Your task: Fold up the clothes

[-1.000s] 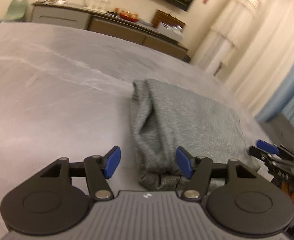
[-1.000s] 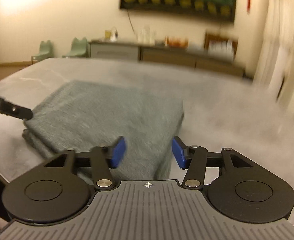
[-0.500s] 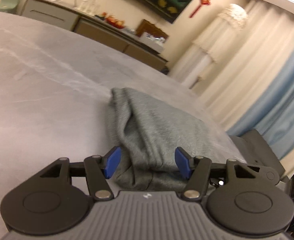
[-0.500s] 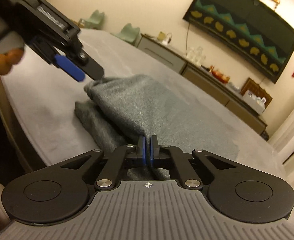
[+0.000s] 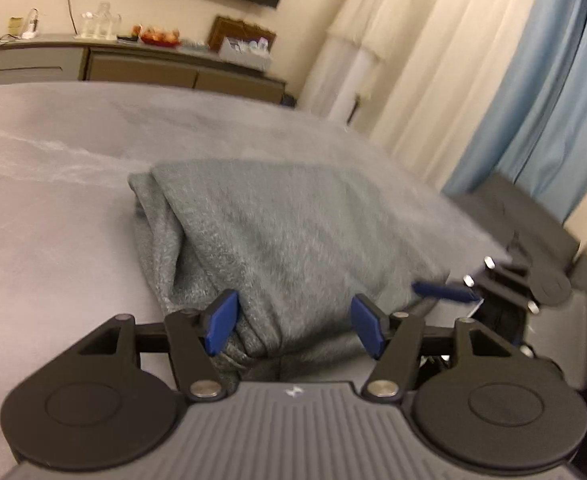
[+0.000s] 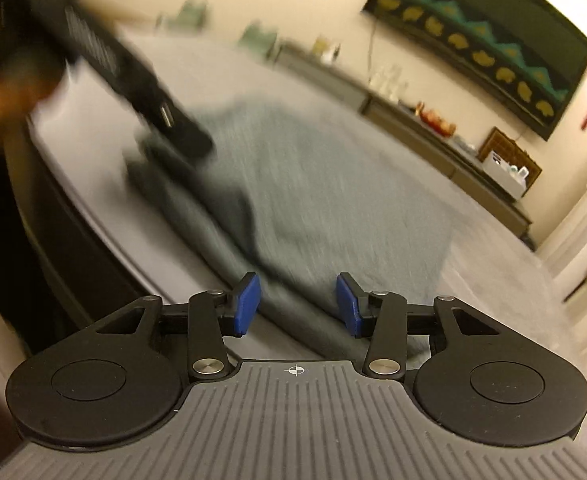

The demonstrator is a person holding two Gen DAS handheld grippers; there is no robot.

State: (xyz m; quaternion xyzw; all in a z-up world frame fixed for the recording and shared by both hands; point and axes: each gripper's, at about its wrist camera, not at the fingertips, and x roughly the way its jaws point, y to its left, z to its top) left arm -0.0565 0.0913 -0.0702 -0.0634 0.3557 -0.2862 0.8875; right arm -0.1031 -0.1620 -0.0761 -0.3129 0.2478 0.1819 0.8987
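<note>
**Grey garment folded, both claws loose at the near edge**

Nearest us, our left gripper (image 5: 291, 326) sits half open astride the grey garment (image 5: 293, 232), its pads apart and clamping nothing. Our right gripper (image 6: 297, 304) is opening, cloth between its jaws but unpinched, probably letting the fold settle. The bundle lies near the grey table (image 5: 45, 240) edge; a sideboard (image 5: 133, 68) stands behind.
</note>
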